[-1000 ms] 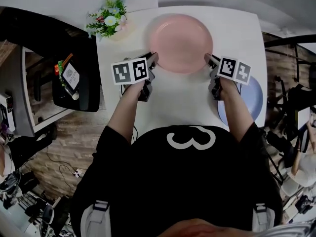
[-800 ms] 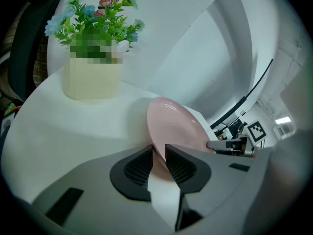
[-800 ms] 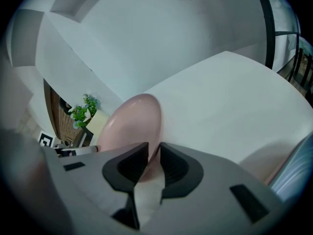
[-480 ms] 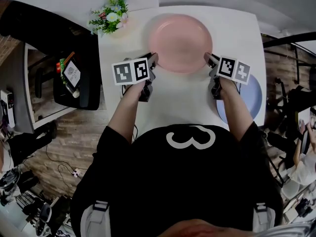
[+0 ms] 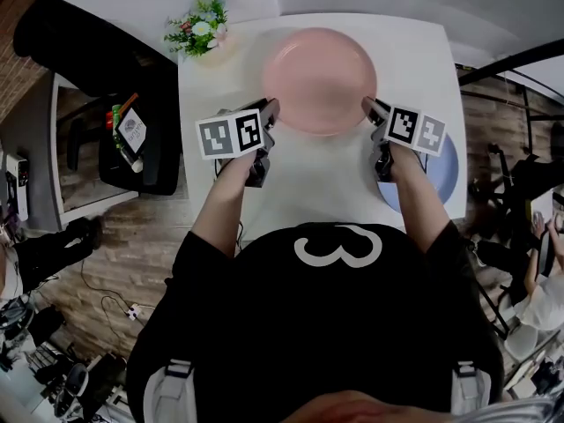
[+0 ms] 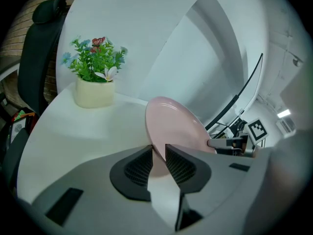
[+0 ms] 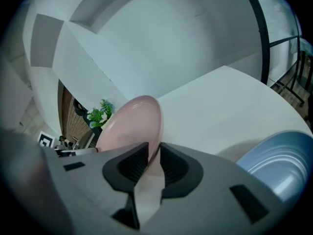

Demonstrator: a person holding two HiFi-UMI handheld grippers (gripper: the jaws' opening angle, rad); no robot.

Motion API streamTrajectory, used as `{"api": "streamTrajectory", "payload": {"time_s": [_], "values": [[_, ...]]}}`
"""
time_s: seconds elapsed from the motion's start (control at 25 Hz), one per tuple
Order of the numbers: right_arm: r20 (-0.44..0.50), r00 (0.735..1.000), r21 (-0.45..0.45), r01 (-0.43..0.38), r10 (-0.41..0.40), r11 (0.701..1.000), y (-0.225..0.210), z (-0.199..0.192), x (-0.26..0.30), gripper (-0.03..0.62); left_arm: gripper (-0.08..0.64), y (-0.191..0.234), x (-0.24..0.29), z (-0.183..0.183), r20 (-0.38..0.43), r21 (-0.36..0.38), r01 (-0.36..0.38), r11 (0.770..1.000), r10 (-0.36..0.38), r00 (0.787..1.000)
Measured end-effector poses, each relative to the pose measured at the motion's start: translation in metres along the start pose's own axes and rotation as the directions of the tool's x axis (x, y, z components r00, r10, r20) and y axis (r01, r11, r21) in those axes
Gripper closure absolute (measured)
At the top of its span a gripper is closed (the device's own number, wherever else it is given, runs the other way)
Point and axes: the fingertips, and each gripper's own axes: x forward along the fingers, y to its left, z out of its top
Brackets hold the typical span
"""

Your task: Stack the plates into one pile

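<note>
gleaming round pink plate [image 5: 320, 79]

Head view: from your head, steeply down over the white table [image 5: 308, 176]. Left gripper view: close behind its jaws, facing across the pink plate [image 6: 173, 125]. Right gripper view: likewise, from the opposite rim. All share plate and potted flowers [image 5: 201, 32].

The person wears a black short-sleeved shirt [image 5: 335, 324] with a white looped mark [image 5: 338, 245] printed on it. Two pale grey straps [image 5: 176, 384] carry dark buckles. The left gripper [image 5: 272, 107] and the right gripper [image 5: 367, 106] are grey with black ribbed pads [image 6: 138, 168]. Each one bears a white cube [image 5: 231, 134] with black square markers.
</note>
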Motion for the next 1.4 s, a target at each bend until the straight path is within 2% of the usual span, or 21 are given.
{"api": "streamTrajectory", "payload": {"time_s": [0.48,0.72,1.4], "values": [[0.096,0.995,-0.007,-0.029,0.029,1.0,-0.012,-0.014,-0.083,0.505,0.467,-0.069,-0.032,-0.032,0.04,0.049,0.027,0.998,-0.029,0.999],[0.127,0.992,-0.032,0.009,-0.005,0.999,-0.023,-0.025,-0.11,0.505,0.466,-0.092,-0.033,-0.045,0.021,0.093,0.04,0.995,-0.042,0.999],[0.249,0.967,0.059,0.045,-0.058,0.997,-0.08,-0.059,-0.214,0.508,0.466,-0.193,-0.036,-0.091,-0.003,0.208,0.134,0.969,-0.136,0.991]]}}
